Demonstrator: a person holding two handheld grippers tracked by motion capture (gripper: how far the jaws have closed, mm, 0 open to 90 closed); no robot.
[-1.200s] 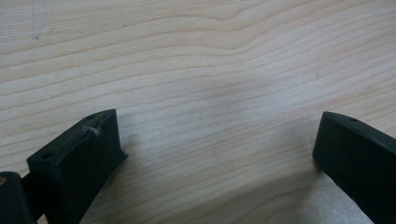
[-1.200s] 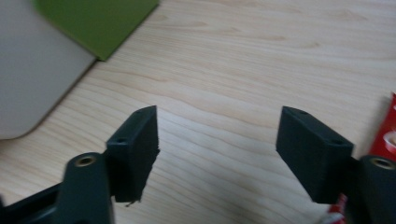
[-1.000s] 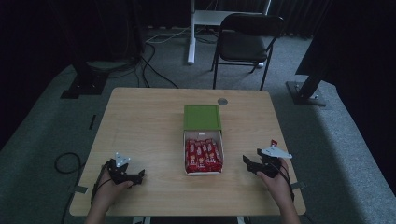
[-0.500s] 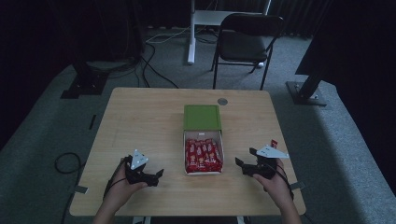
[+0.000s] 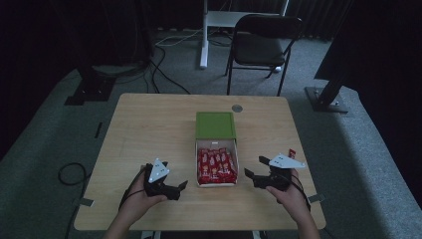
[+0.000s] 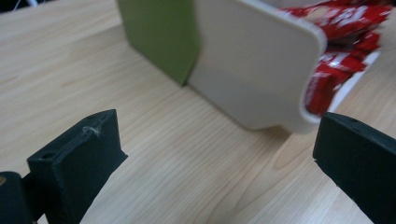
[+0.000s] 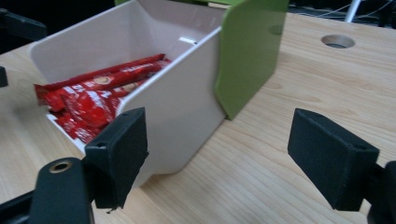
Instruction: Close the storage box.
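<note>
On the table (image 5: 149, 129), the one obstacle is the white tray (image 5: 198, 164) of red packets (image 5: 216, 165), slid partly out of its green sleeve (image 5: 215, 124), standing lengthwise in the middle and reaching toward the near edge. Bare wood runs along both long sides of it, out to the left and right edges, and across the far corners. The left gripper (image 5: 174, 189) and right gripper (image 5: 255, 175) flank the tray's near end, each just beside a side wall, jaws apart with nothing between them. A small round hole (image 5: 237, 108) lies near the far edge, flush with the wood.
</note>
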